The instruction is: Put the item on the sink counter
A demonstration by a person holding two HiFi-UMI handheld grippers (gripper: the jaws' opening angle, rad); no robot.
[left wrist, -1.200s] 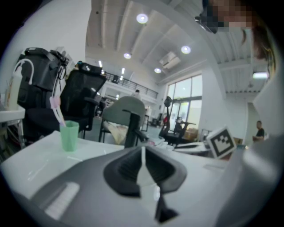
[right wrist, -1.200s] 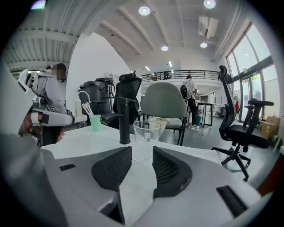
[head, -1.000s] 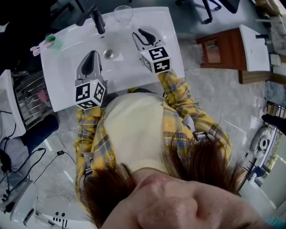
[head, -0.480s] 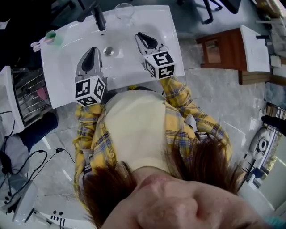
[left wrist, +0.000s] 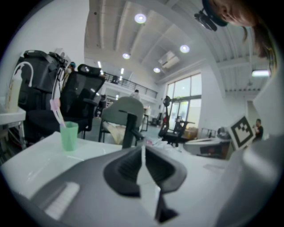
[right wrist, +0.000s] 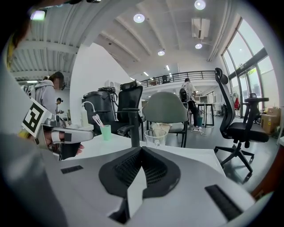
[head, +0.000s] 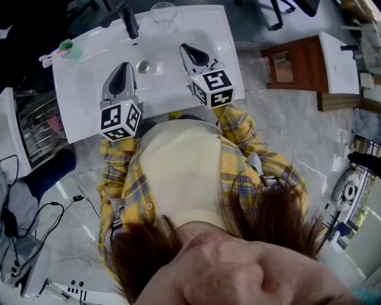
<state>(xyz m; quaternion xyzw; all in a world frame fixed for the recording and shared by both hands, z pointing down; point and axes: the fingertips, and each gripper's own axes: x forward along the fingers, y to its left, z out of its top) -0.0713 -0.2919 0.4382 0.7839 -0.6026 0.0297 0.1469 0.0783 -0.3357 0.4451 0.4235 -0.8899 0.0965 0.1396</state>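
- A translucent green plastic cup [head: 70,50] stands on the far left corner of the glossy white sink table [head: 77,119], well left of and beyond the left fingers. Pink and white toothbrushes [left wrist: 56,111] lean in it.
- The left gripper [head: 123,65] hangs over the near left part of the basin. Its fingers are shut tip to tip with nothing between them. Bare table lies open to their left, out to the left edge.
- A round metal drain [head: 143,67] sits just right of the left fingertips, between the two pairs of fingers.
- A black upright faucet [head: 131,25] rises at the far rim, beyond the left fingers.
- The clear drinking glass [head: 164,13] stands upright at the table's far edge, just right of the faucet. It is beyond and left of the right fingers, apart from them, and looks empty.
- The right gripper [head: 189,49] hovers over the right part of the basin. Its fingers are closing fully, tips meeting, and hold nothing.
- Right of those fingers a strip of bare table runs to the right edge. A brown wooden cabinet [head: 294,65] stands well apart across the floor.
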